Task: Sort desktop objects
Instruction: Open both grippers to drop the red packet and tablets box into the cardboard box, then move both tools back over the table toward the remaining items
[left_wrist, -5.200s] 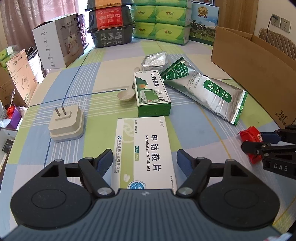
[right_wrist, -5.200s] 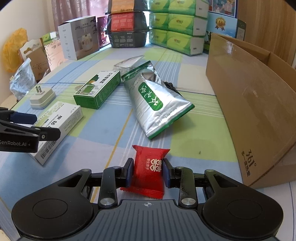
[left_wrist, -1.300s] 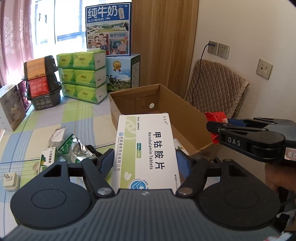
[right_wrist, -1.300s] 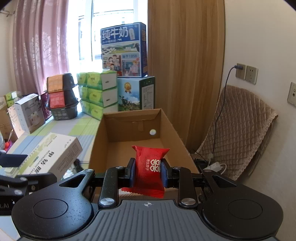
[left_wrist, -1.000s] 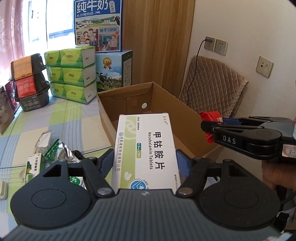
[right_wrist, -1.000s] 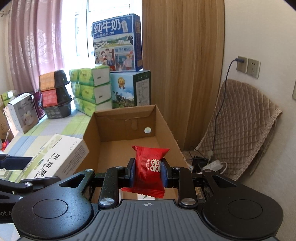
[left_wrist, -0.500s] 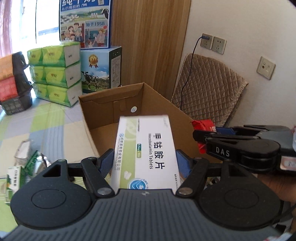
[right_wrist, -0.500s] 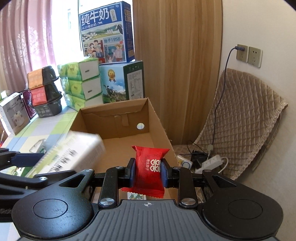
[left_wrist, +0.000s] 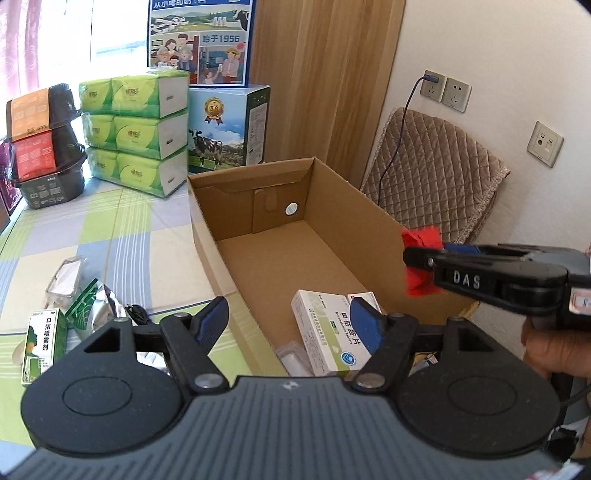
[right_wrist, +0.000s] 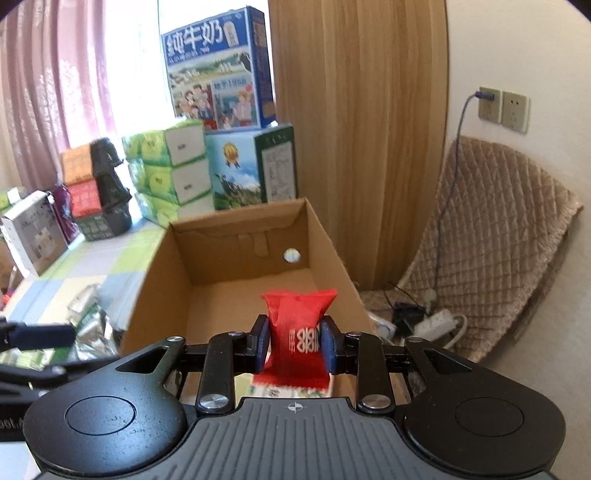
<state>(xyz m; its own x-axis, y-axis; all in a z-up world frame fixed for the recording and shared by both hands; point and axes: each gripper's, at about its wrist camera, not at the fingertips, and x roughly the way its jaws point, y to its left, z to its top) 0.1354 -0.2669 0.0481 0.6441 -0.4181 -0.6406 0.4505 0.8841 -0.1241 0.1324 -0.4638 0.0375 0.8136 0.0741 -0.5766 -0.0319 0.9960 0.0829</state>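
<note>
Right wrist view | right hand-held gripper (right_wrist: 294, 349) clamps red packet (right_wrist: 297, 334) upright, probably above cardboard box (right_wrist: 236, 295) near end | left hand-held gripper (left_wrist: 288, 325) open, empty

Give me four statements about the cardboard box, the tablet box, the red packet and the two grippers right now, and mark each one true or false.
1. The white tablet box lies inside the cardboard box. True.
2. The left gripper is clamped on the tablet box. False: its jaws stand apart with nothing between them.
3. The right gripper holds the red packet between its pads. True.
4. The green spray box is already in the cardboard box. False: it lies on the checked cloth outside the box, beside a silver pouch.
</note>
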